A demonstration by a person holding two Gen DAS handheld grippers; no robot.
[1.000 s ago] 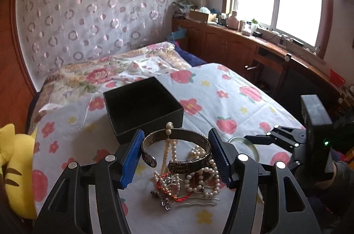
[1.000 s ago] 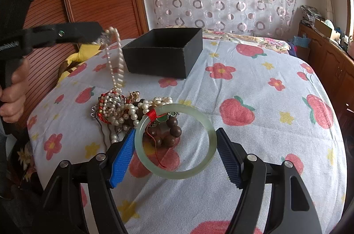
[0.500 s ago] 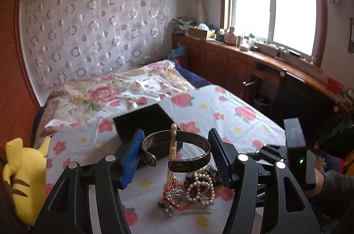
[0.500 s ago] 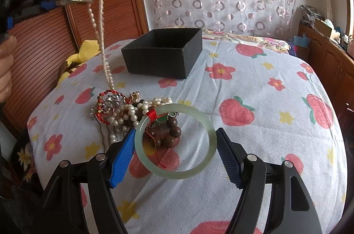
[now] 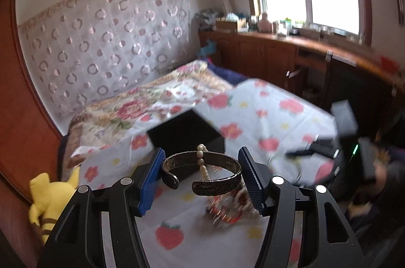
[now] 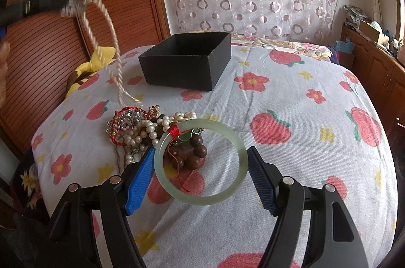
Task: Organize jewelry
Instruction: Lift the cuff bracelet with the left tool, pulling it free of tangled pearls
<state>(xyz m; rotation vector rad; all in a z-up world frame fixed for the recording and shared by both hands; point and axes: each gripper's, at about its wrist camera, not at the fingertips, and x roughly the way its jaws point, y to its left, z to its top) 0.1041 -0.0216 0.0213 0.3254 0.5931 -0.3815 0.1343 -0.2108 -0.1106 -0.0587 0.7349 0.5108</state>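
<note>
**Two bangles gripped above the bed**

Two tongs each hold a bangle over a bed [image 6: 291, 95] spread with a strawberry-and-flower sheet. The left tongs [image 5: 201, 174] have their blue pads pressed on both sides of an engraved silver cuff [image 5: 202, 173], raised clear of the sheet; a pearl strand [image 5: 202, 164] is draped over the cuff and hangs down toward the jewelry heap [image 6: 141, 128], blurred in the left wrist view. In the right wrist view that strand swings as a pale loop at upper left. The right tongs [image 6: 201, 163] are set wide around a pale green jade bangle [image 6: 201, 161], both pads against its rim, low over the sheet, with a red cord knotted to it and brown wooden beads [image 6: 189, 154] showing through its ring. An open black box [image 6: 187, 60] sits on the bed beyond the heap. A yellow plush toy [image 5: 50, 197] lies at the bed's edge.
</note>
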